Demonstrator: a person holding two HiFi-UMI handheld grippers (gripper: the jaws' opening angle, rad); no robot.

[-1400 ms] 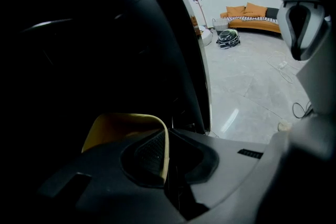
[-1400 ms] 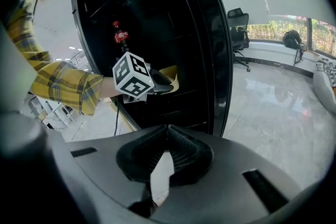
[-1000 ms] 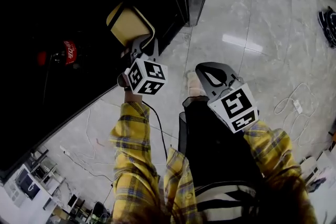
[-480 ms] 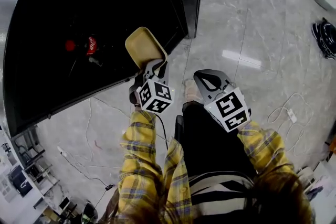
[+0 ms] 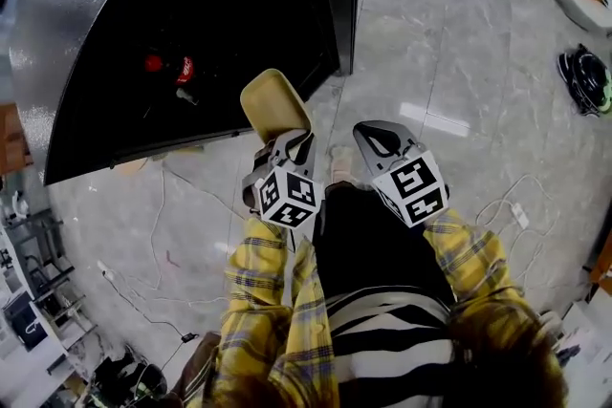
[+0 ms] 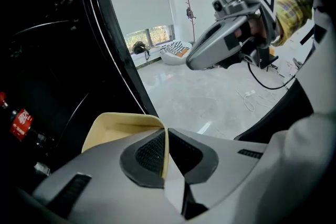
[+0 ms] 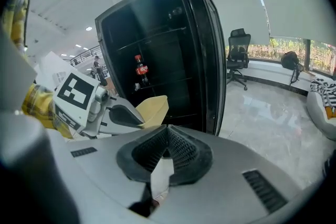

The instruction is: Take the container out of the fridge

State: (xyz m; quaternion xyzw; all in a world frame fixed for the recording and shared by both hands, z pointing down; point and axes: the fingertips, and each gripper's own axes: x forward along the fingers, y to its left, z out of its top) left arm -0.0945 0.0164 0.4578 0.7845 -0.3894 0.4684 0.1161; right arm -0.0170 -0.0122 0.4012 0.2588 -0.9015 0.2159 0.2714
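A pale yellow container (image 5: 273, 103) is held in the air just outside the black fridge (image 5: 191, 24), whose door stands open. My left gripper (image 5: 287, 140) is shut on its near rim; in the left gripper view the thin rim (image 6: 164, 149) is pinched between the pads, and the container (image 6: 118, 126) spreads out to the left. My right gripper (image 5: 375, 133) hangs beside it on the right, shut with nothing between its pads (image 7: 167, 150). The right gripper view shows the container (image 7: 154, 108) in front of the fridge shelves.
A cola bottle (image 5: 184, 70) stands on a fridge shelf (image 7: 140, 71). The open fridge door's edge (image 7: 207, 50) rises at the right of the opening. Cables (image 5: 507, 205) lie on the grey tiled floor. An office chair (image 7: 237, 57) stands by the window.
My left gripper has drawn the container back from the dark fridge opening toward the person. The right gripper has stayed beside it, still shut.
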